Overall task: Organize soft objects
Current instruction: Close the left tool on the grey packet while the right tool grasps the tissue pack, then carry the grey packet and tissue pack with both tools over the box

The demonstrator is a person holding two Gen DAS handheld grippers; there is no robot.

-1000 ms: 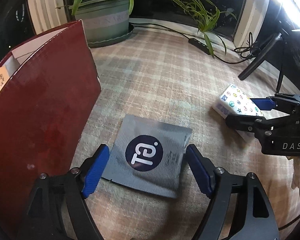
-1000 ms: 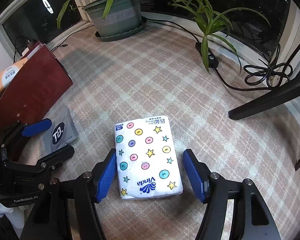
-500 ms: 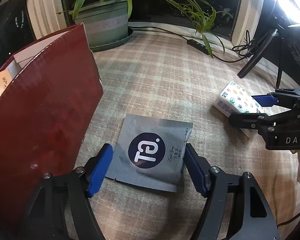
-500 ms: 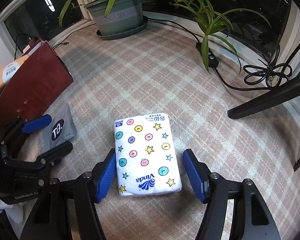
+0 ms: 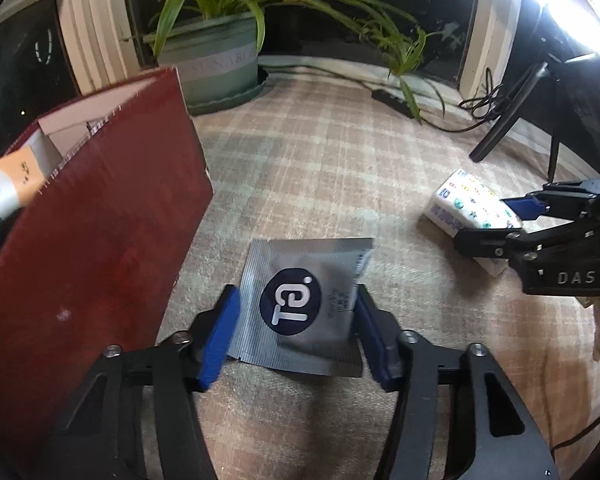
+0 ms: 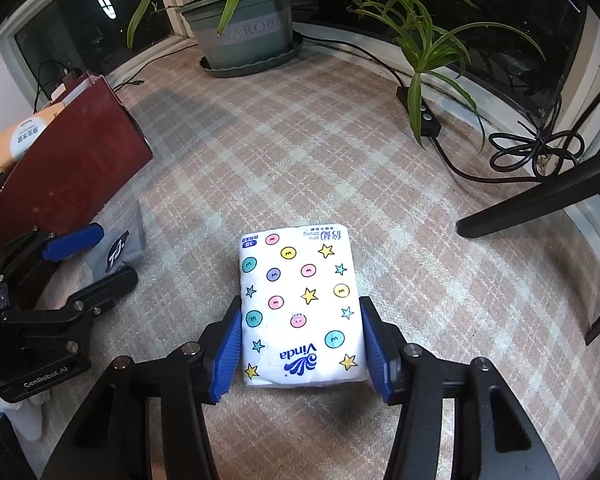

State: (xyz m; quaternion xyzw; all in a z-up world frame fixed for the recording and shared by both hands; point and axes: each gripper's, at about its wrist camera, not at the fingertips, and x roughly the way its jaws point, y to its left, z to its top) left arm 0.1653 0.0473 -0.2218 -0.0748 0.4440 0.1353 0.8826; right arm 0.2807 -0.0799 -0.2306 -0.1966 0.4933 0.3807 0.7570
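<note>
A flat grey packet (image 5: 300, 304) with a dark round logo sits between the blue pads of my left gripper (image 5: 296, 332), which has closed on its sides; it looks lifted off the checked cloth. A white Vinda tissue pack (image 6: 300, 308) with coloured dots and stars lies on the cloth, and my right gripper (image 6: 300, 344) has its pads pressed on both long sides. The grey packet also shows in the right wrist view (image 6: 118, 250), and the tissue pack shows in the left wrist view (image 5: 470, 206).
A dark red open box (image 5: 84, 240) stands at the left with an orange tissue pack (image 6: 20, 142) in it. A potted plant (image 6: 246, 28) stands at the back. A power strip (image 6: 420, 114), coiled cable (image 6: 536, 148) and black chair legs (image 6: 540, 200) are at the right.
Both grippers have closed from wide open onto their objects. The left gripper's packet has risen slightly and tilted.
</note>
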